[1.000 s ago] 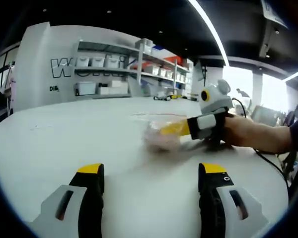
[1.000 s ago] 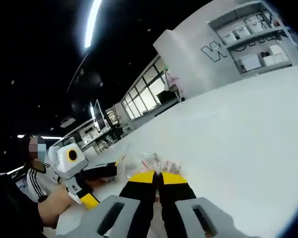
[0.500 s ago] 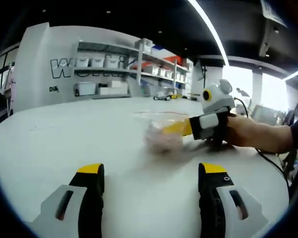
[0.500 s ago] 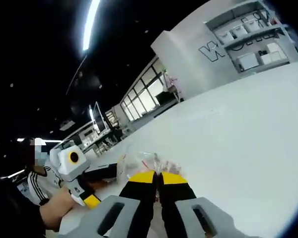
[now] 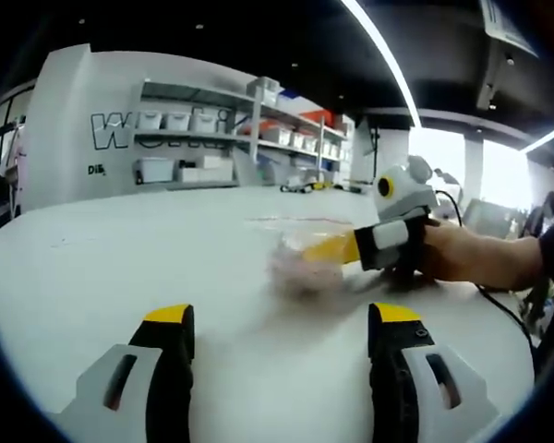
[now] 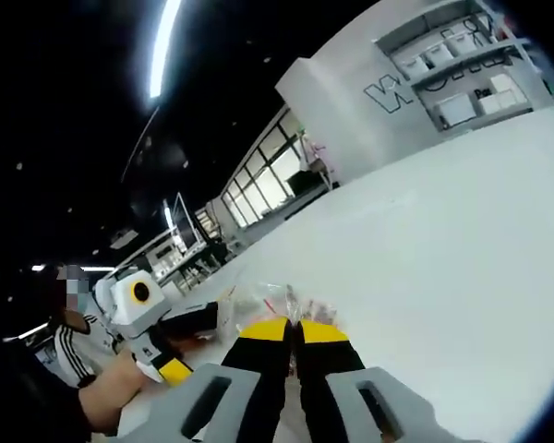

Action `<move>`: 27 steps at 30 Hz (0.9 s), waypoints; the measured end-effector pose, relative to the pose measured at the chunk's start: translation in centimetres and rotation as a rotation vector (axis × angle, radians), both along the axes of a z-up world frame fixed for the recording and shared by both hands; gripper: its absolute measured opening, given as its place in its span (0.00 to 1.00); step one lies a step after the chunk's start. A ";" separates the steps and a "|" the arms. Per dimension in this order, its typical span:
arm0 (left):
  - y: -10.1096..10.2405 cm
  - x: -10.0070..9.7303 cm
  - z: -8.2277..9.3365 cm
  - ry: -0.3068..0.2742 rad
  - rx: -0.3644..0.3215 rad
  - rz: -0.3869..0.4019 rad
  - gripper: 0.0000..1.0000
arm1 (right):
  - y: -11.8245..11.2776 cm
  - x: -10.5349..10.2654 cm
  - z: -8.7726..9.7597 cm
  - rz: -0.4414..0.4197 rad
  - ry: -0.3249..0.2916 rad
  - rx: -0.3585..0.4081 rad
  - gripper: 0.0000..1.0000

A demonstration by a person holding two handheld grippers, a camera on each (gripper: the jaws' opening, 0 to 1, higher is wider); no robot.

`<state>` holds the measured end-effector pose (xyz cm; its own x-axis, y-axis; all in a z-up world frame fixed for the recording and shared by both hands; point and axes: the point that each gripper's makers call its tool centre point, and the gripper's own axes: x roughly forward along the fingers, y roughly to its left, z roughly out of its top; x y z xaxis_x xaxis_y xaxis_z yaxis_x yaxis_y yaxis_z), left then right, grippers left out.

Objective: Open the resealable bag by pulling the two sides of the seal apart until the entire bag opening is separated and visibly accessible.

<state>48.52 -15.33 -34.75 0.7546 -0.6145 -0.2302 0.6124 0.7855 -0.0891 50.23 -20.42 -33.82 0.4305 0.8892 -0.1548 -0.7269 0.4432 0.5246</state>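
A clear resealable bag (image 5: 305, 263) with pinkish contents lies on the white table (image 5: 120, 268), out ahead of my left gripper (image 5: 282, 323). That gripper is open, jaws wide apart, with nothing between them, well short of the bag. My right gripper (image 5: 337, 247) comes in from the right in the left gripper view and is shut on the bag's edge. In the right gripper view the right gripper (image 6: 294, 325) has its yellow tips pressed together on the bag (image 6: 291, 301), which sticks out just past them. The left gripper (image 6: 171, 355) sits at the lower left, held by a hand.
Shelves (image 5: 212, 129) with bins stand against the far wall behind the table (image 6: 462, 231). A person's forearm (image 5: 480, 258) reaches in from the right. Windows and other tables (image 6: 194, 258) lie far off.
The bag and the right gripper holding it have drifted slightly lower and to the right in the left gripper view. Both grippers keep their states.
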 end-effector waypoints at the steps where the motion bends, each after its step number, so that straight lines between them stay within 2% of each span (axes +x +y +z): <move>1: -0.1 0.0 0.0 0.000 0.000 -0.001 0.75 | 0.0 -0.1 0.0 -0.002 0.004 0.004 0.00; 7: -0.6 -0.2 0.4 -0.025 -0.004 -0.022 0.74 | 0.2 -0.6 0.0 -0.001 0.029 0.018 0.00; 17: -1.8 -0.4 0.4 -0.072 0.034 -0.054 0.71 | -0.1 -0.5 0.2 0.006 0.075 0.058 0.00; 27: -1.7 -0.3 0.8 -0.089 0.031 -0.060 0.71 | 0.1 -0.3 0.5 0.010 0.090 0.081 0.00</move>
<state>48.24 -17.04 -33.91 0.7347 -0.6531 -0.1834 0.6632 0.7484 -0.0084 49.97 -20.36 -33.29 0.4088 0.9048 -0.1195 -0.6795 0.3892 0.6220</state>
